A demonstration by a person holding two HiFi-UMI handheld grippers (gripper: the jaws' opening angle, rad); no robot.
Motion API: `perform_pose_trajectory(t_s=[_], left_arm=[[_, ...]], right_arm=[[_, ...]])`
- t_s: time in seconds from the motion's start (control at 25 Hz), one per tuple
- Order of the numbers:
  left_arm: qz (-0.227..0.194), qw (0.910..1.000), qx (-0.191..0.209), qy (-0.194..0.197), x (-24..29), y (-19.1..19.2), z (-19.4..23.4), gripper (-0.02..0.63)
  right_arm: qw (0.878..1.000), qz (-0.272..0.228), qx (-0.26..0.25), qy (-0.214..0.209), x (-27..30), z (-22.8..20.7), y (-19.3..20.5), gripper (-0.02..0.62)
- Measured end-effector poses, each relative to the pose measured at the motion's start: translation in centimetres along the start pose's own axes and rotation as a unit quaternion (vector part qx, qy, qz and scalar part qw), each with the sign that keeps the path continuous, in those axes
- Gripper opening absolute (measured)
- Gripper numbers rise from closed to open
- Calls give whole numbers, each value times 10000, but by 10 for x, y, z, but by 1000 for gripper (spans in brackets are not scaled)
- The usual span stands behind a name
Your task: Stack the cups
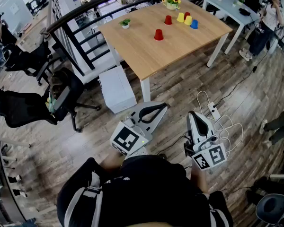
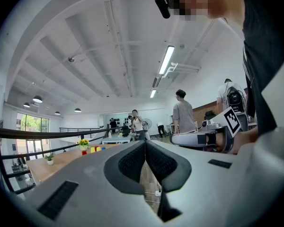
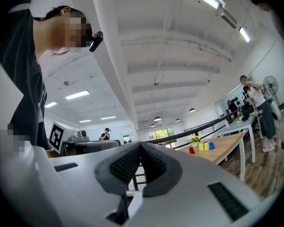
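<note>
head view: the table [image 1: 146,56] fills 12 o'clock, and all the cups [image 1: 180,17] stand on it, upright and mouth down, none stacked. a lone red cup [image 1: 158,34] sits nearer the table's middle, apart from the rest. another red one, two yellow, a further red and a blue cluster toward 1 o'clock, just in front of the flower pot [image 1: 172,2]. a small plant [image 1: 125,23] stands at the table's 11 o'clock edge and a white box [image 1: 117,89] rests on the floor by the table leg. the left gripper [image 1: 160,108] and right gripper [image 1: 194,117] are held low at 6 o'clock, over the wooden floor, well apart from the table and touching nothing. a power strip [image 1: 213,110] lies just past the right one. left gripper view: the two dark pads [image 2: 132,162] are pressed together at their tips, clenched on nothing, only floor showing in the gap below them. the cups appear tiny at 9 o'clock on the far table, and the right gripper's marker cube shows at 3 o'clock. right gripper view: its pads [image 3: 125,164] likewise meet at the front, closed and empty. the cups stand small at 3 o'clock by the flower pot on the table, and the left gripper's cube sits at 9 o'clock.
</note>
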State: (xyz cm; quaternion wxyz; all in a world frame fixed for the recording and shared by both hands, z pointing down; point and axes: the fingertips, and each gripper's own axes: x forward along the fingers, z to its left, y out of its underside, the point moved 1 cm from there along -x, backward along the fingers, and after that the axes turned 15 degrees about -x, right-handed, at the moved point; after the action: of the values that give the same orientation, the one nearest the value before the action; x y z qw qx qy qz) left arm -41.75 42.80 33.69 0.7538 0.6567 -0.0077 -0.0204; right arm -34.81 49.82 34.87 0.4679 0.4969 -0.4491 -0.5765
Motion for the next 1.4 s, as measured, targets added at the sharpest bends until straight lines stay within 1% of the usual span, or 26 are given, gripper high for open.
perform_pose_trajectory(t_s=[0.12, 0.28, 0.52, 0.68, 0.84, 0.96, 1.04, 1.12, 1.4], left_arm=[[-92, 9998, -187, -72, -2, -3, 1, 13], [-57, 9999, -127, -97, -4, -1, 0, 13], [-26, 9997, -207, -149, -1, 2, -3, 14], [-1, 9998, -138, -155, 1, 0, -6, 14], [88, 9999, -132, -52, 9, 7, -9, 13], [74, 9997, -223, -27, 13, 7, -9, 14], [78, 9997, -212, 52, 19, 8, -5, 13], [135, 9996, -147, 184, 28, 10, 0, 14], [142, 9985, -220, 476, 70, 3, 23, 14]], right_arm=[[10000, 24, 4, -33, 2, 1, 1, 0], [9999, 73, 5, -73, 1, 1, 2, 0], [9999, 37, 95, -93, -6, -1, 3, 2], [9999, 13, 153, 49, -12, -9, 3, 2], [9996, -69, 188, 182, -17, -17, 1, 2], [9997, -12, 169, 152, -15, -18, 3, 2], [9997, 31, 127, 191, -13, -22, 4, 2], [9995, 58, 98, 307, -11, -30, 4, 2], [9978, 176, 72, 639, 3, -69, 4, 2]])
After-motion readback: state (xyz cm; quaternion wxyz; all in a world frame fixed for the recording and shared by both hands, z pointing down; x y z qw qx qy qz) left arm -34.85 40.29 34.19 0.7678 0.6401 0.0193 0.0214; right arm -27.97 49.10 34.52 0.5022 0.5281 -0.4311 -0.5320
